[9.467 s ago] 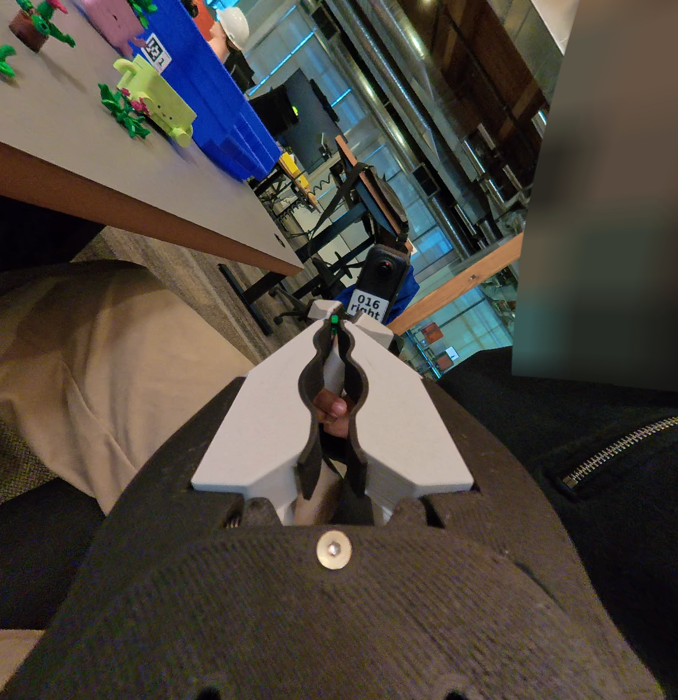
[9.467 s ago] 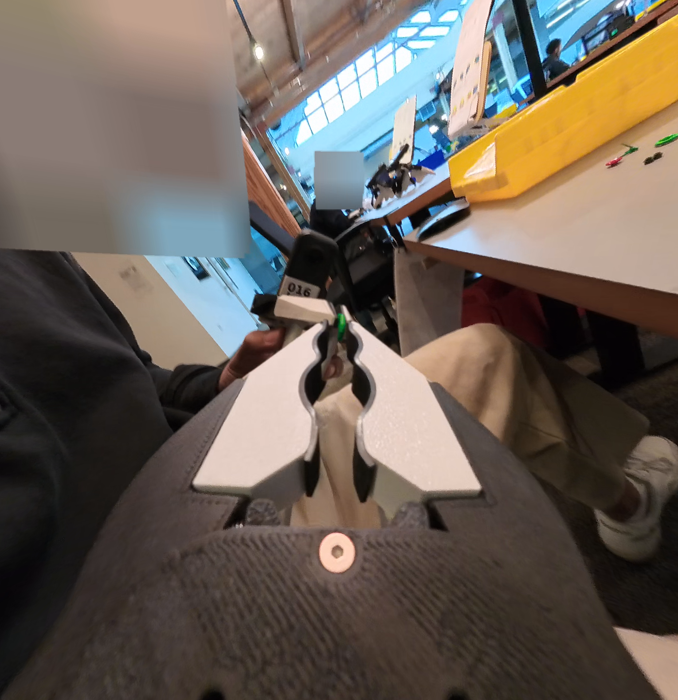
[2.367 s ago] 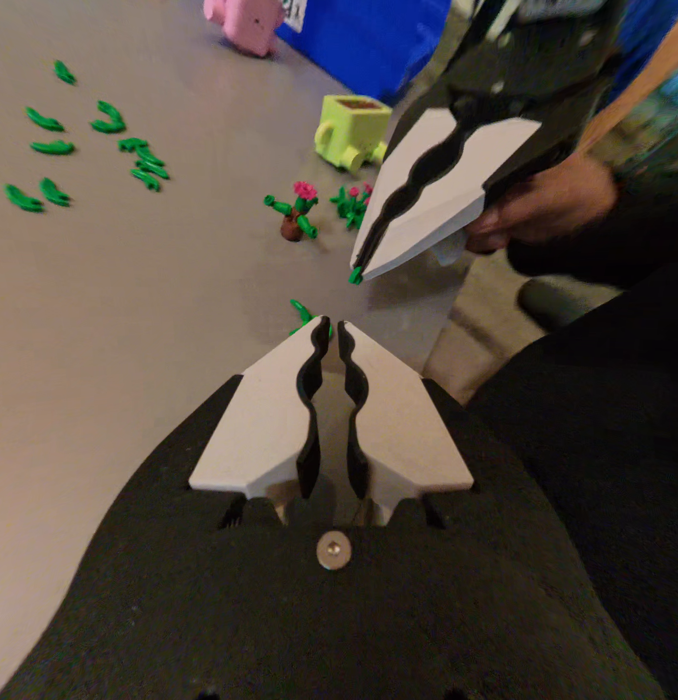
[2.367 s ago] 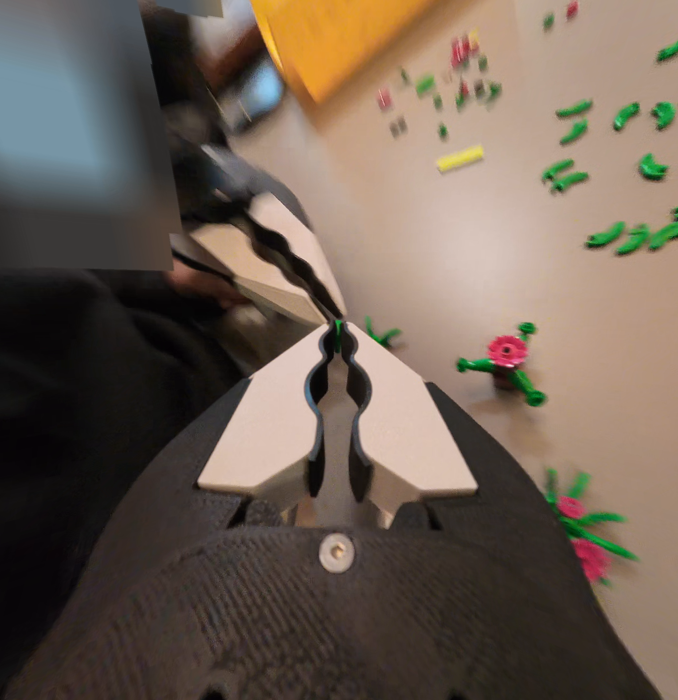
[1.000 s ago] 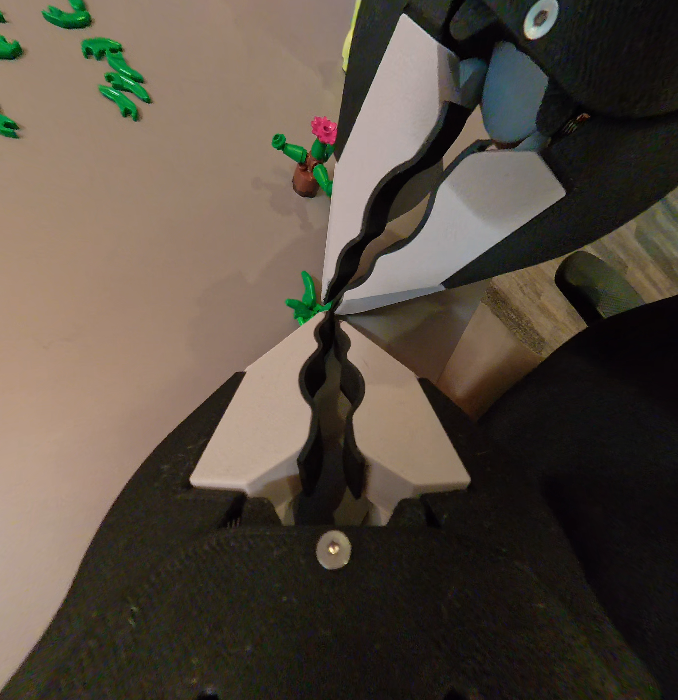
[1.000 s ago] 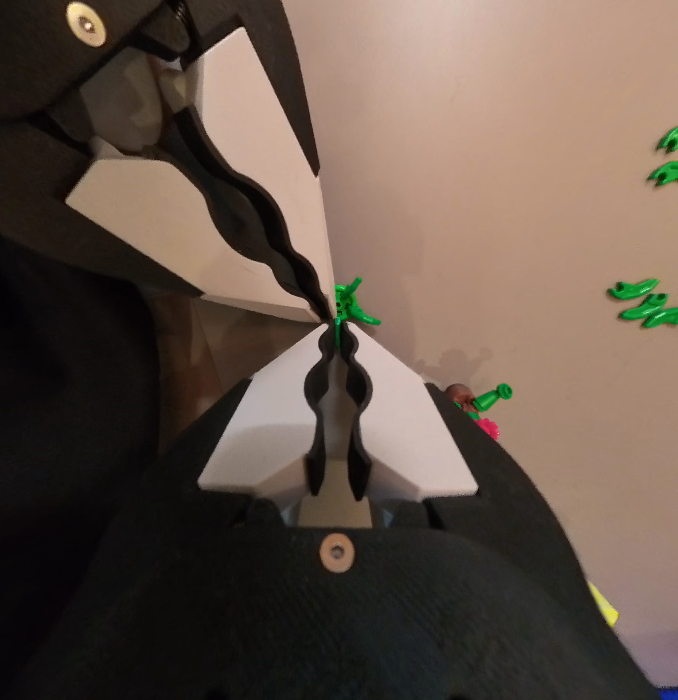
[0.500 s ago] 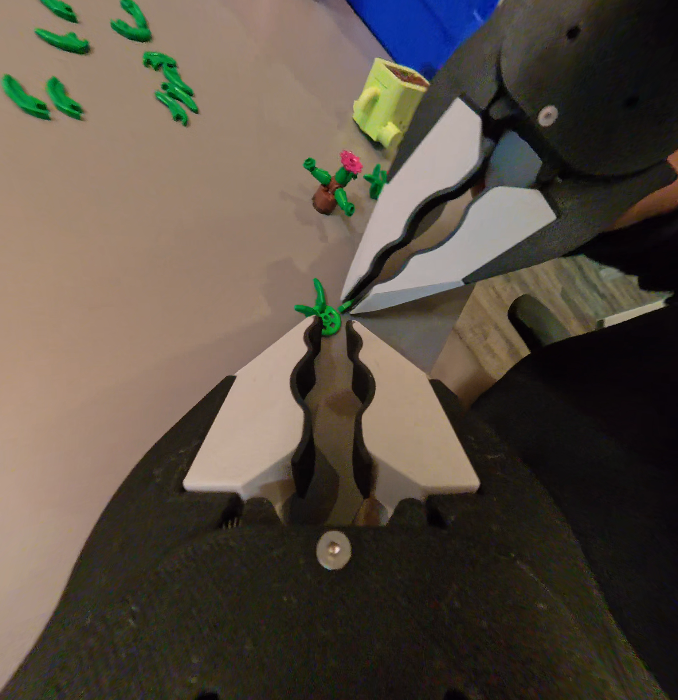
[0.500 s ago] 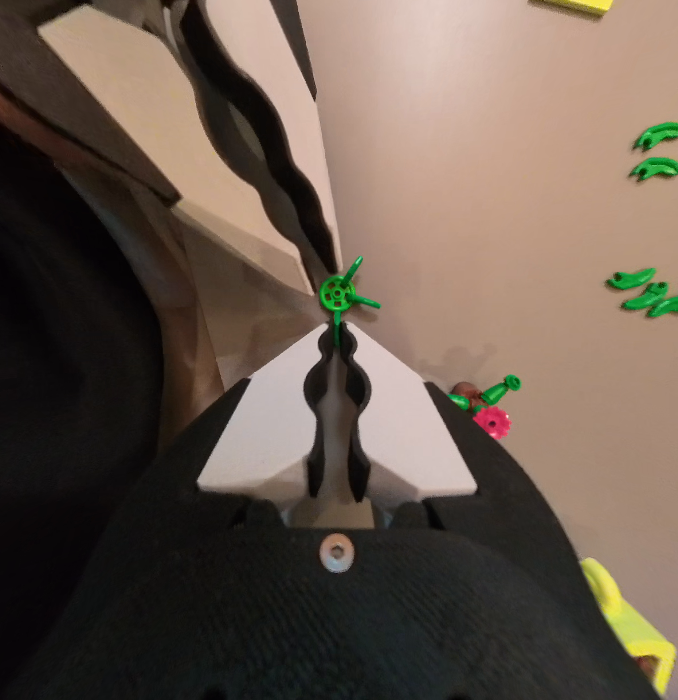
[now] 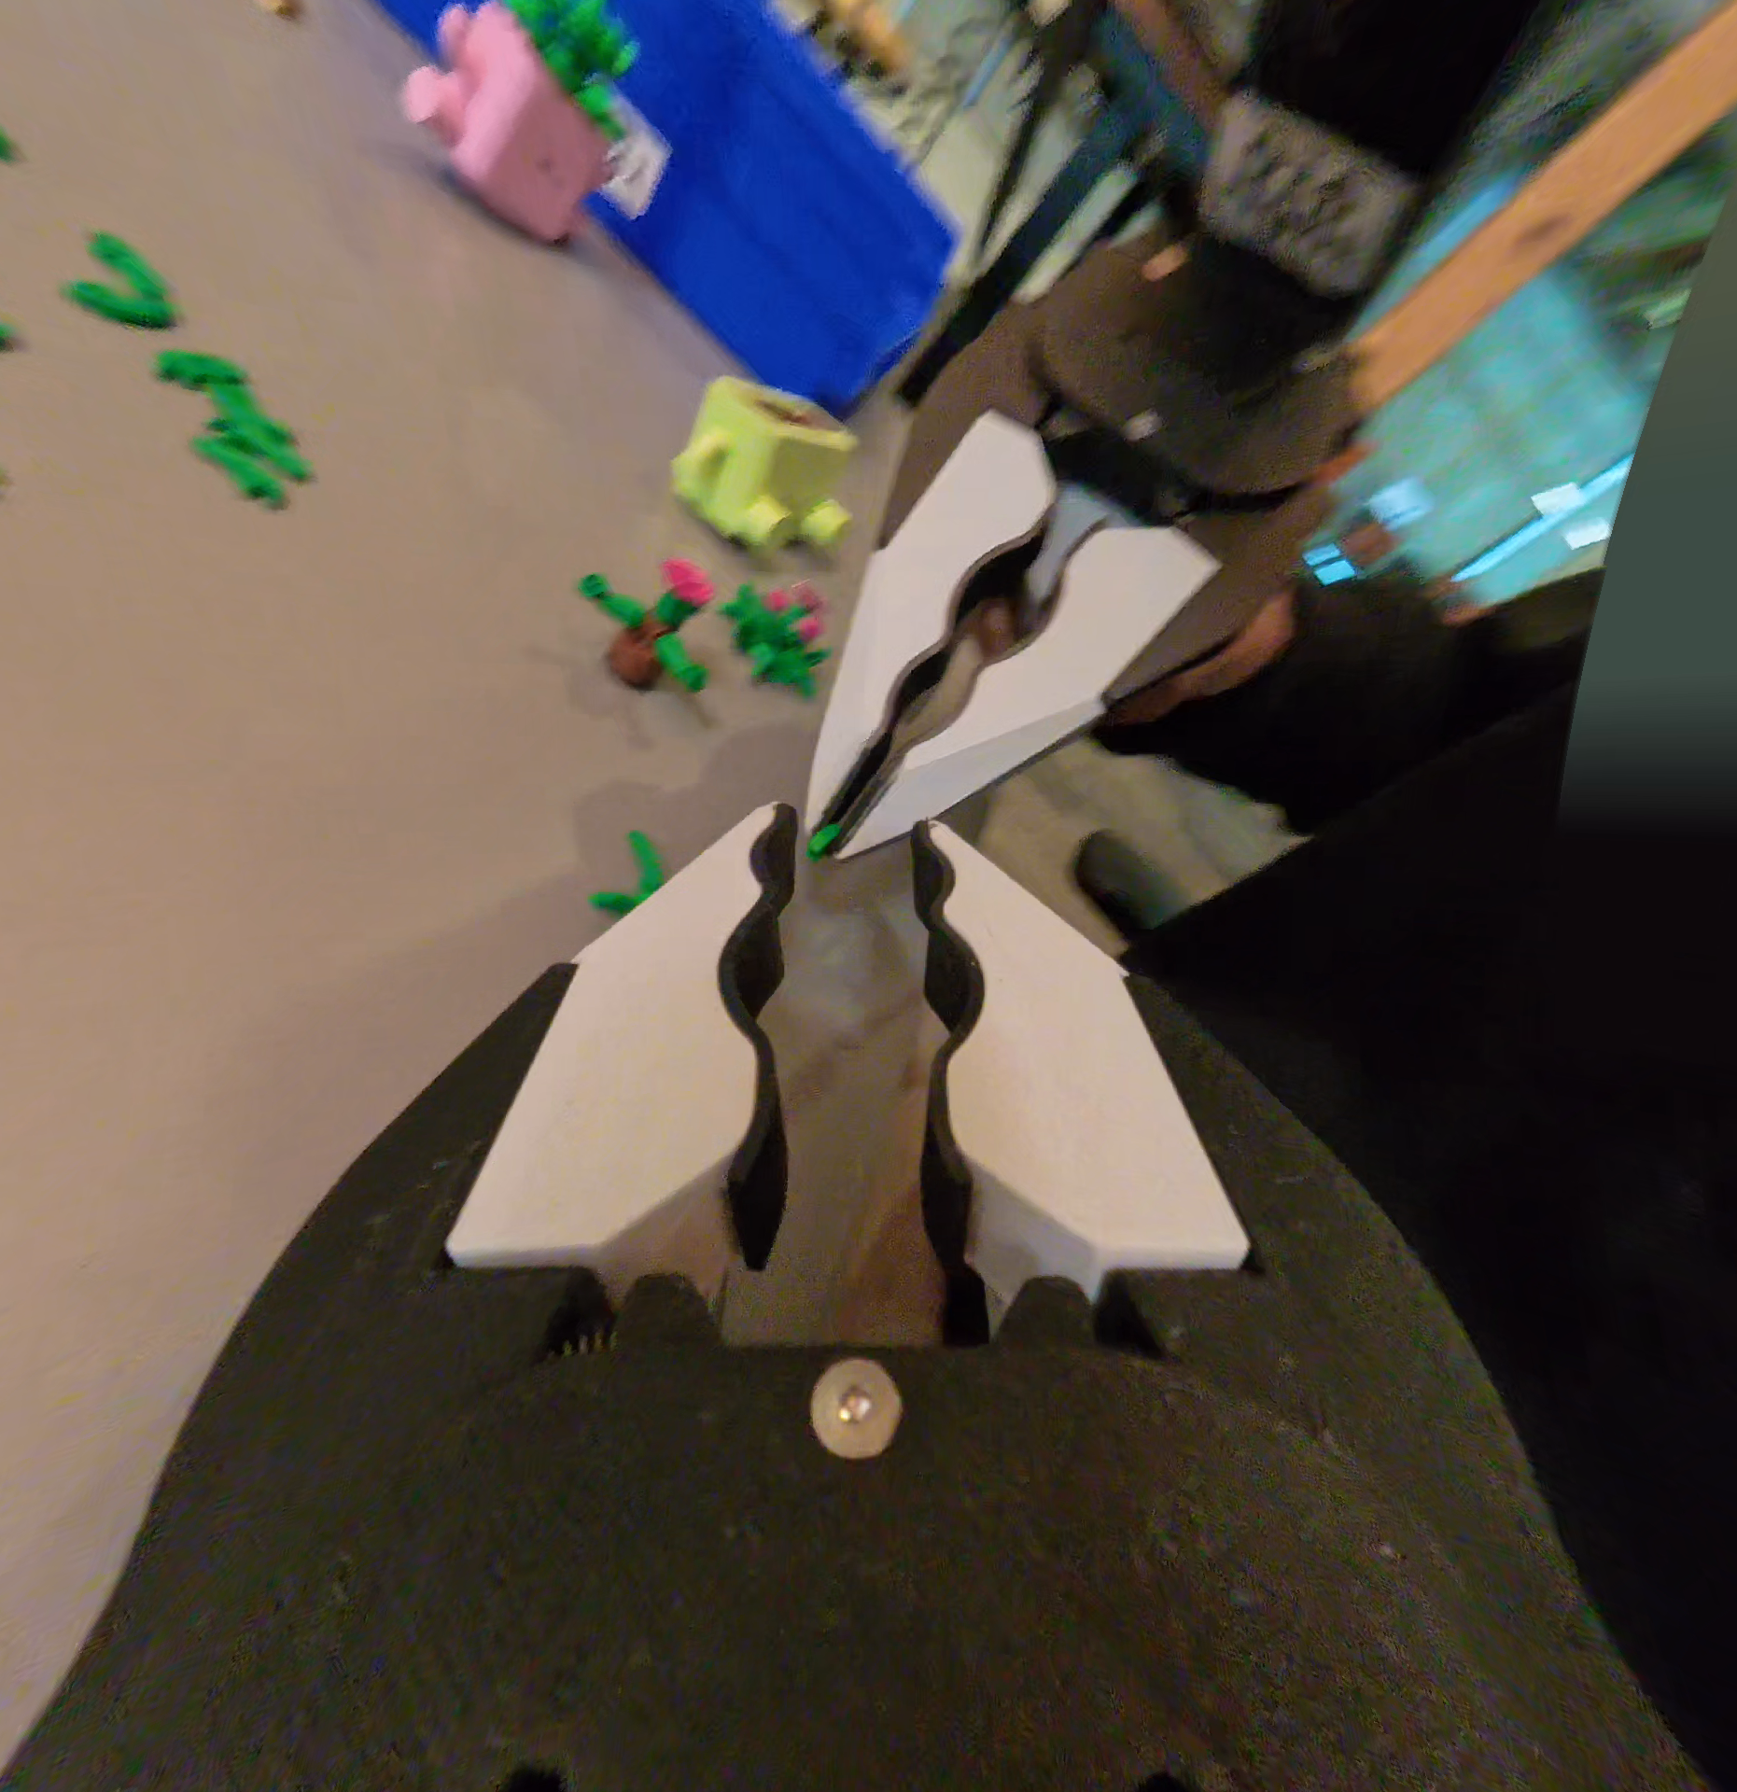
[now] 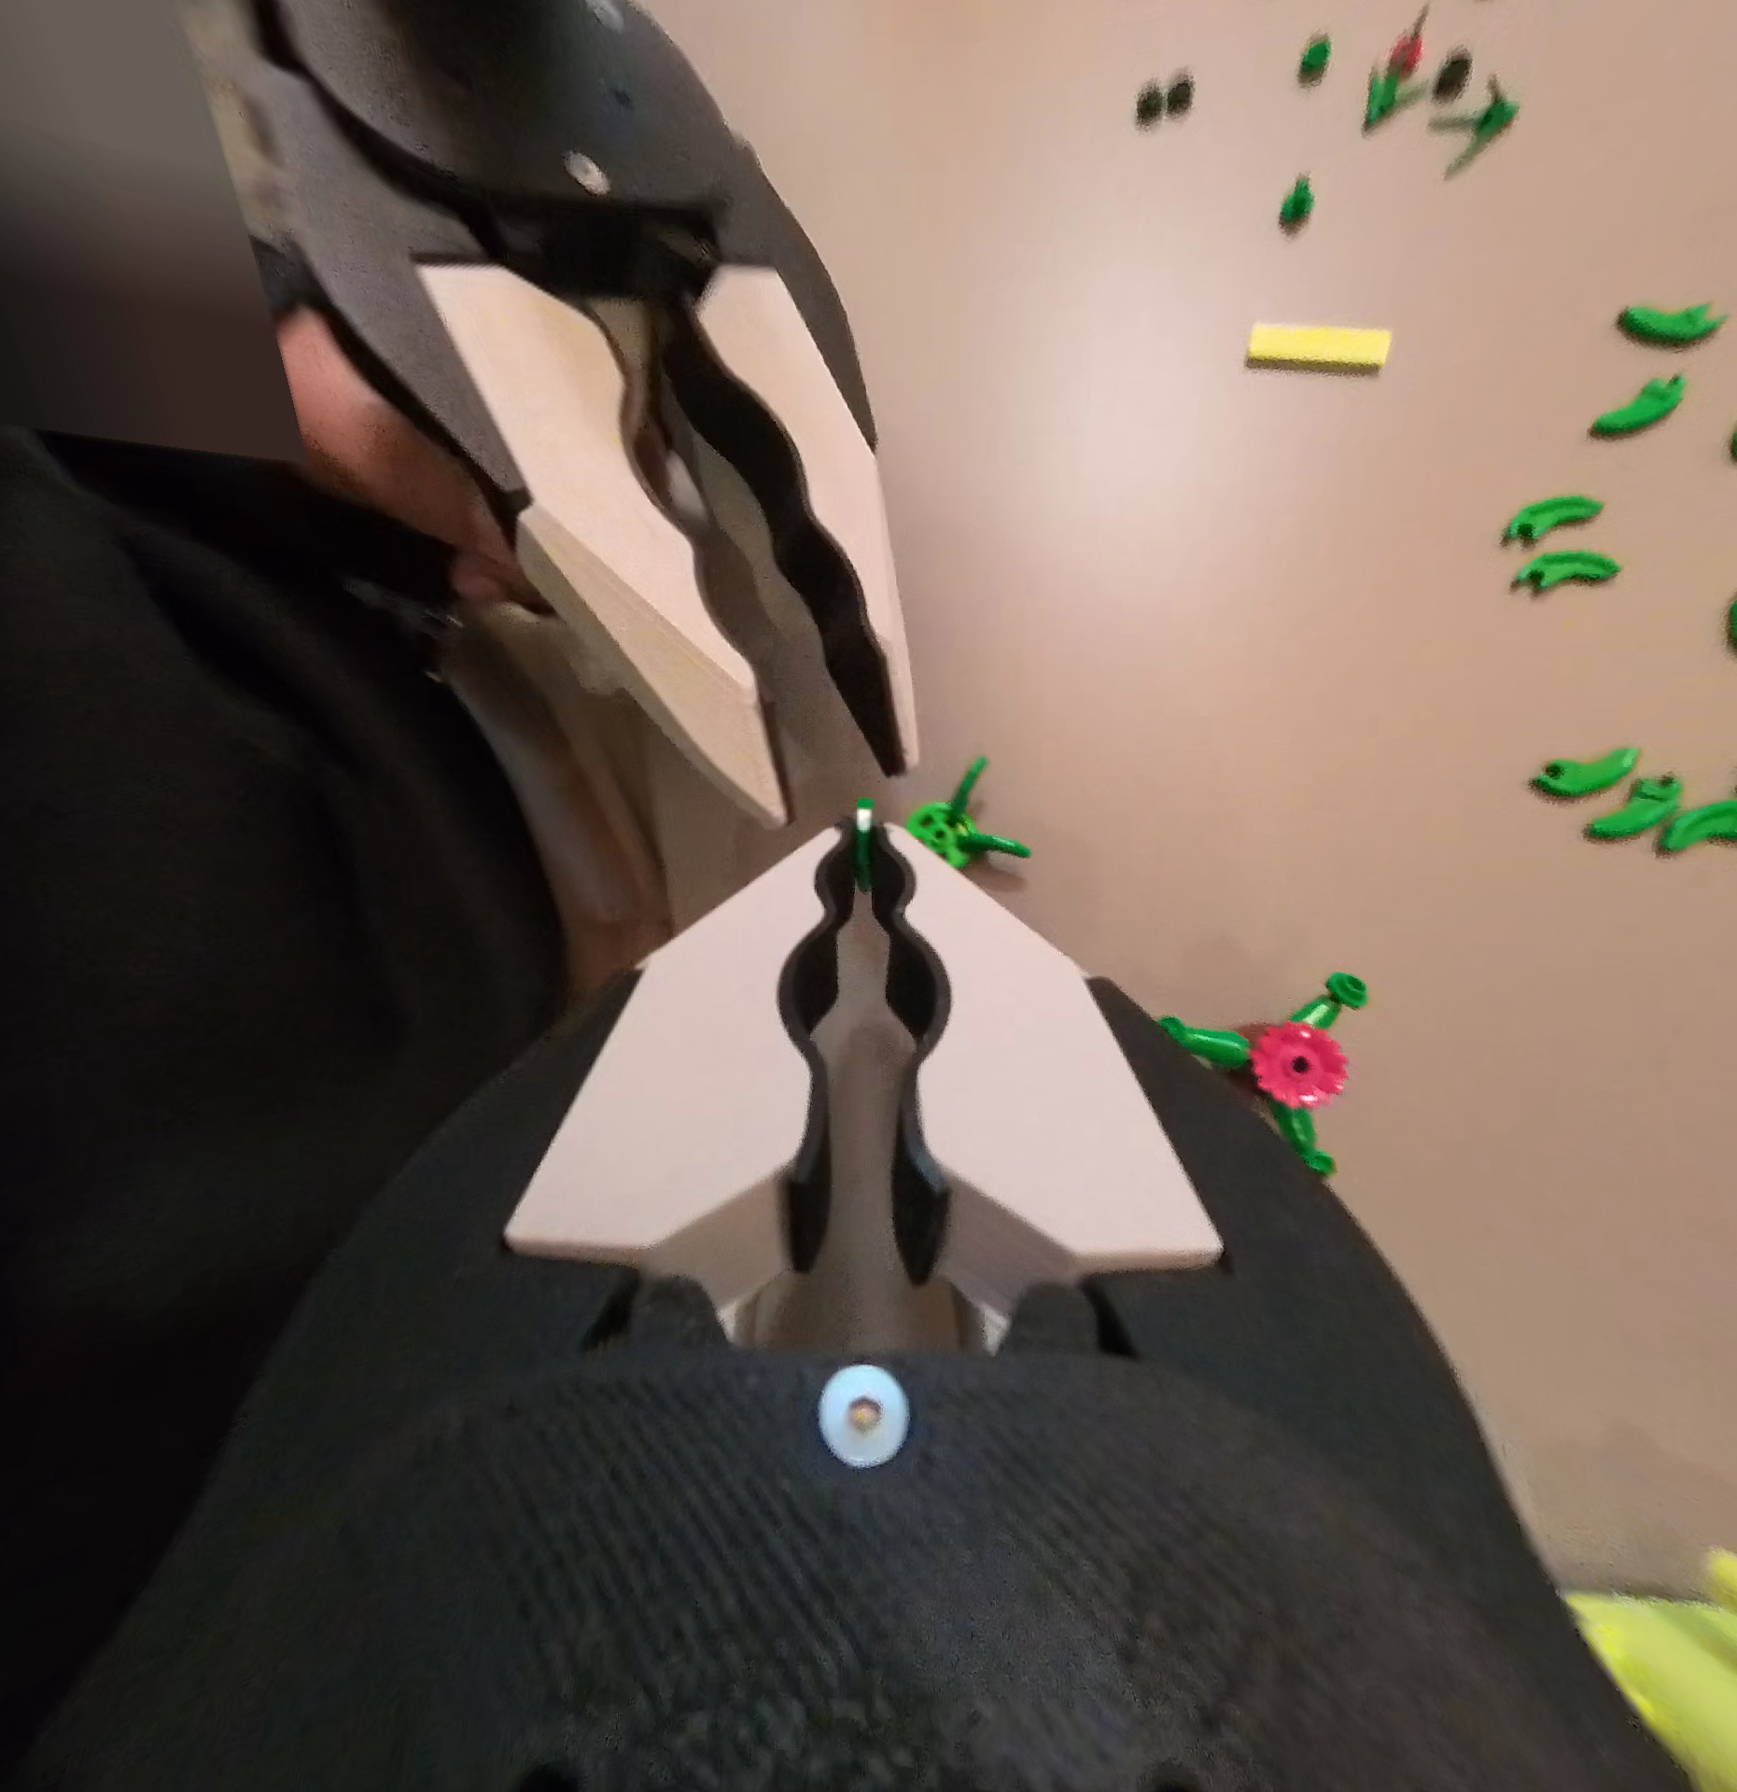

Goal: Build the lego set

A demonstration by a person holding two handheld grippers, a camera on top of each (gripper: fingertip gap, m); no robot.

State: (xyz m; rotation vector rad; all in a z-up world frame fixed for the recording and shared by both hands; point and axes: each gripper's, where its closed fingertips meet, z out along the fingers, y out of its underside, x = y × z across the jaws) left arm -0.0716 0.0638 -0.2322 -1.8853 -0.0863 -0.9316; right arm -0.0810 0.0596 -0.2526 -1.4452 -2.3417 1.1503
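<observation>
My right gripper (image 10: 862,842) is shut on a small green leaf piece (image 10: 862,853), held just above the table near its edge. In the left wrist view the right gripper (image 9: 830,842) shows with the green piece (image 9: 823,840) at its tip. My left gripper (image 9: 848,832) is open and empty, its tips on either side of that piece. It also shows in the right wrist view (image 10: 835,790), just above my right tips. A green stem whorl (image 10: 947,829) lies on the table (image 10: 1184,679) beside them, also seen in the left wrist view (image 9: 631,878).
A small flower plant in a brown pot (image 9: 651,635) and a flower cluster (image 9: 777,635) stand beyond. A lime pot (image 9: 762,475), a pink pot (image 9: 515,145) and a blue bin (image 9: 767,213) lie farther back. Several loose green leaves (image 10: 1562,562) and a yellow plate (image 10: 1318,346) are scattered about. My left and right fingertips are right by each other.
My left gripper has opened wide and drawn back. The green stem whorl that was at the tips now lies on the table. My right gripper still holds its green piece.
</observation>
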